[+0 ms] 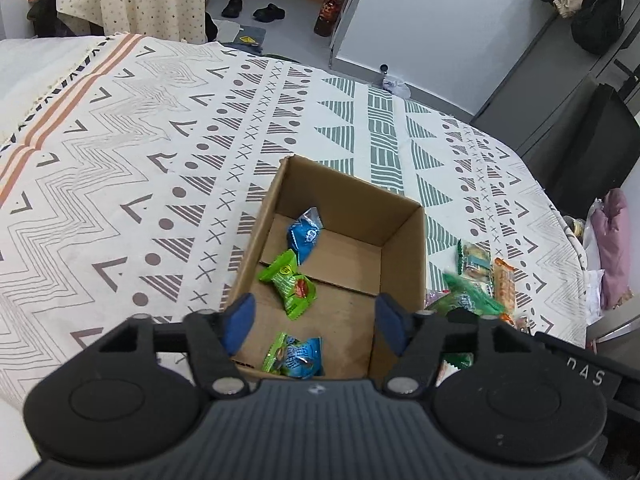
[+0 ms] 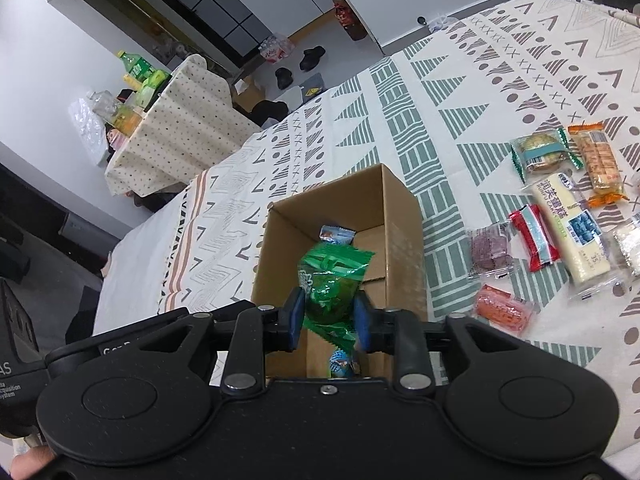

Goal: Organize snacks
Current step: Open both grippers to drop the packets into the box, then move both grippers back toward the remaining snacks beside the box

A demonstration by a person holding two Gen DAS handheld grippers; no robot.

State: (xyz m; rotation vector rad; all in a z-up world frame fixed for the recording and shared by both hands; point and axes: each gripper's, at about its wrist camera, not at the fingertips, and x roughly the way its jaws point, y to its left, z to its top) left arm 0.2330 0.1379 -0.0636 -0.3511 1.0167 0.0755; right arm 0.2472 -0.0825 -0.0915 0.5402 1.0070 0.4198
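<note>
Green and crinkly, the snack packet (image 2: 330, 280) sits pinched between the narrowly parted fingers of our right gripper (image 2: 328, 318), held above the open cardboard box (image 2: 400, 216). Inside the box lie a blue packet (image 1: 306, 234), a light-green packet (image 1: 290, 282) and a blue-and-green packet (image 1: 294, 356). Our left gripper (image 1: 314, 316) hangs wide open and empty over the box. Beside the box, more wrapped snacks (image 2: 560, 216) lie spread on the patterned cloth (image 1: 120, 160).

Blue packet (image 2: 342, 362): mostly hidden behind the right gripper's body.
Green packet (image 1: 466, 300): motion-blurred.
White packet (image 2: 628, 246): cut by right edge.
</note>
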